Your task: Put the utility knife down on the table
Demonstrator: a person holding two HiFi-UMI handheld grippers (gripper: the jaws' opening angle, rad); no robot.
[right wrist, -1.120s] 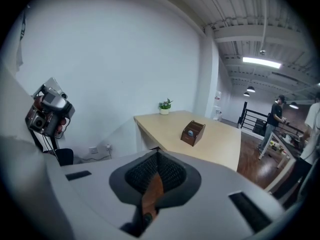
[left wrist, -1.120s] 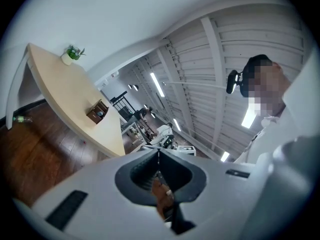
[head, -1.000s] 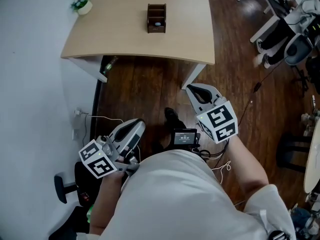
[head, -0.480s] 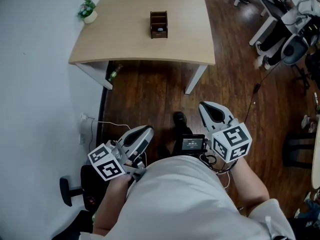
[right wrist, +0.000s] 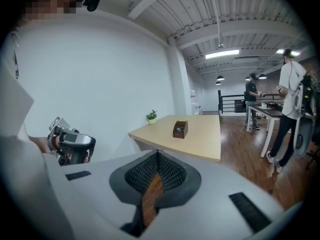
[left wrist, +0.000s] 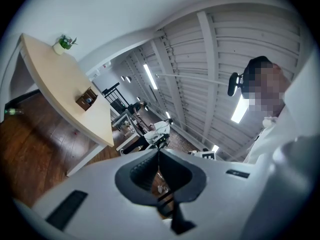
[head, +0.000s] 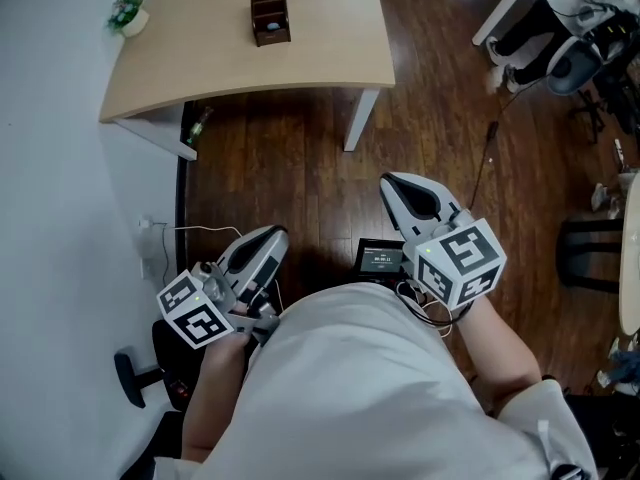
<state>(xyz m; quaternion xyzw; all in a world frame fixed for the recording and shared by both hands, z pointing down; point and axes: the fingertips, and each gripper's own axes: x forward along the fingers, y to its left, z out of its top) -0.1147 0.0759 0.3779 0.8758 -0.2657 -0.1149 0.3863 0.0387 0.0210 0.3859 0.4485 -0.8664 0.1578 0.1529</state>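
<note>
No utility knife shows in any view. The light wooden table (head: 330, 28) stands well ahead of me, with a small brown organiser box (head: 270, 16) on it. That table (right wrist: 200, 134) and box (right wrist: 179, 129) also lie far off in the right gripper view. My left gripper (head: 270, 236) is held close to the body at the lower left, its jaws shut with nothing between them (left wrist: 159, 150). To the right, my right gripper (head: 392, 181) points toward the table, also shut and empty (right wrist: 158, 152).
A small potted plant (head: 127, 10) sits on the table's far left corner. Dark wooden floor lies between me and the table. A small screen (head: 380, 258) hangs at my waist. White desks and office chairs (head: 575, 63) stand at the right, and people stand at a desk (right wrist: 287, 94) in the background.
The table has slid toward the top left of the head view. My right gripper has rolled and shifted a little. Both grippers stay shut and empty.
</note>
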